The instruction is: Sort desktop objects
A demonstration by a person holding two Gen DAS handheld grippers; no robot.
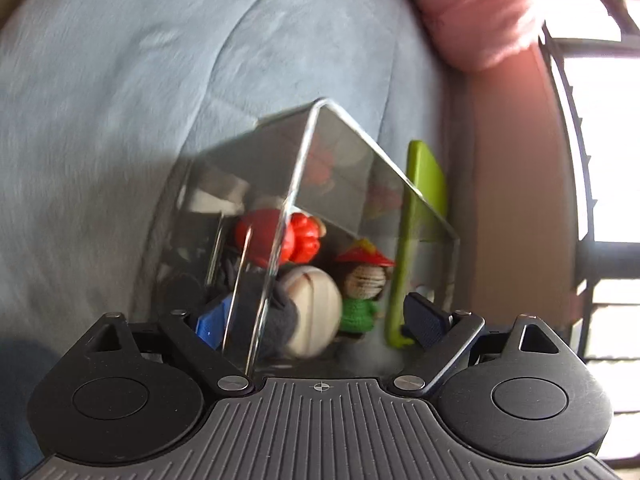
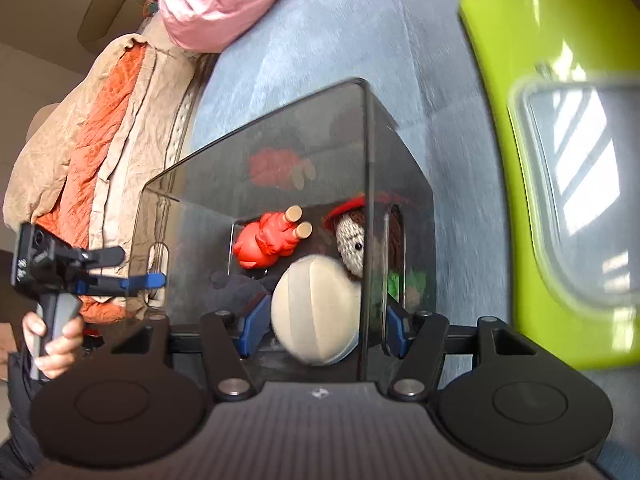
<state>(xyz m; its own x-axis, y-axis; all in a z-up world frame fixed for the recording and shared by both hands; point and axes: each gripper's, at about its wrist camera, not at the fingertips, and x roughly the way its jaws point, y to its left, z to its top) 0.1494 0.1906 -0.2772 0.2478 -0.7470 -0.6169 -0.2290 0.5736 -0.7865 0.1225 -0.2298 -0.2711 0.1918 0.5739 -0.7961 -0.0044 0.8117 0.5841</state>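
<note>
The smoky clear plastic box [image 2: 288, 184] stands on the pale blue cloth [image 1: 120, 100], beside the lime-green tray [image 2: 504, 184], holding a cream ball [image 2: 316, 312], a red toy figure [image 2: 268, 240] and a knitted doll in a red hat [image 1: 362, 280]; the right claw [image 2: 322, 326] straddles the box's near wall, jaws half wide, though whether the pads press it I cannot tell; the left claw [image 2: 140, 266] hangs wide by the box's left wall, gripping nothing; lifted on a loose one-sided hold, the box could tip and spill.
</note>
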